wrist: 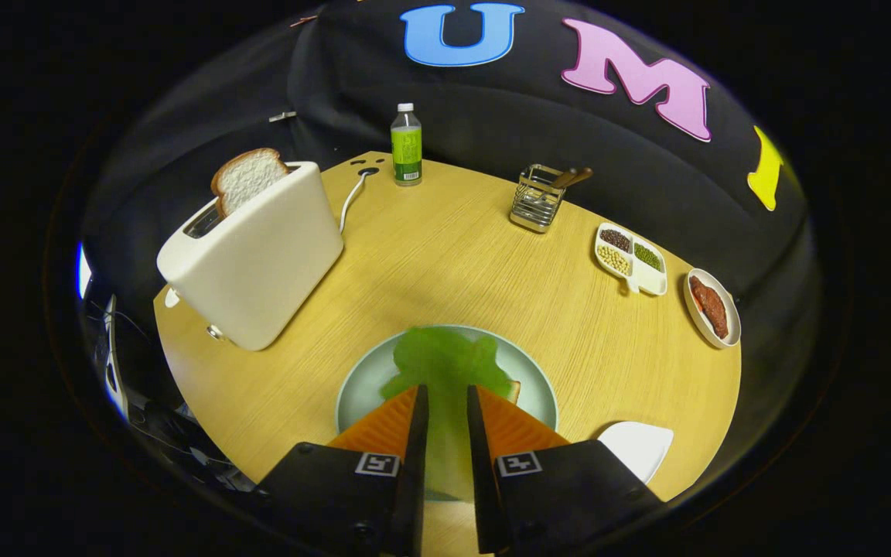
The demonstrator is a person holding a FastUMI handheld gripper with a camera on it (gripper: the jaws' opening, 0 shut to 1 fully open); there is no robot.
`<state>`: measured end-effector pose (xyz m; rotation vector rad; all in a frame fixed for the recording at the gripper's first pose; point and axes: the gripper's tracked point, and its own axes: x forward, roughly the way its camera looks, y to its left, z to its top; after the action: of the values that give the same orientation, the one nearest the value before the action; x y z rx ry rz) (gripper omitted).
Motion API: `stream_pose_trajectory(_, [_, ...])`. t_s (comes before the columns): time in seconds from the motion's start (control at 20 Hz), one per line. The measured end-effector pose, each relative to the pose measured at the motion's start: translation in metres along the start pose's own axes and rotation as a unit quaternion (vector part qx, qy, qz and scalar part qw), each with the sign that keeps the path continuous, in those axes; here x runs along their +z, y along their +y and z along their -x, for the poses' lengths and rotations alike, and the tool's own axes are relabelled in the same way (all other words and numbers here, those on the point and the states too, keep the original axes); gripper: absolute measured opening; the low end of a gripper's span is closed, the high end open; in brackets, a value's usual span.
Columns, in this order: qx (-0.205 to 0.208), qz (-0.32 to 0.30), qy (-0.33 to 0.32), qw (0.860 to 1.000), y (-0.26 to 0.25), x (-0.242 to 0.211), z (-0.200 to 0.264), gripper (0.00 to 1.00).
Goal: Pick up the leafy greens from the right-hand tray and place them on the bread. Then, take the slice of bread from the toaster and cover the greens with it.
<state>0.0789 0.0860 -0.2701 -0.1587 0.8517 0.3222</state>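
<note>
The gripper (447, 398) hangs over the plate (360, 379), its fingers clenched on the greens (445, 360), which drape over the bread (513, 389) there. Beyond, a second slice (248, 178) stands in the toaster (260, 259) on the bench (445, 255).

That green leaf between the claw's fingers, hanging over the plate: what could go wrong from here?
1. The leafy greens hide nearly all the bread on the plate, so they might land off-centre.
2. The claw holds the leaf loosely, if at all; it could slip or cling on release.
3. Lifting the bread slice could nudge the toaster.
</note>
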Motion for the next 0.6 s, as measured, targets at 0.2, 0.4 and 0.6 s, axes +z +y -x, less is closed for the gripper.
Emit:
stream_pose_trajectory(0.2, [0.003,0.012,0.006,1.0,0.008,-0.008,-0.002,0.67])
stream_pose_trajectory(0.4, [0.009,0.01,-0.019,1.0,0.016,0.005,0.009,1.0])
stream_pose_trajectory(0.6, [0.013,0.004,-0.068,0.998,0.029,0.039,0.029,0.98])
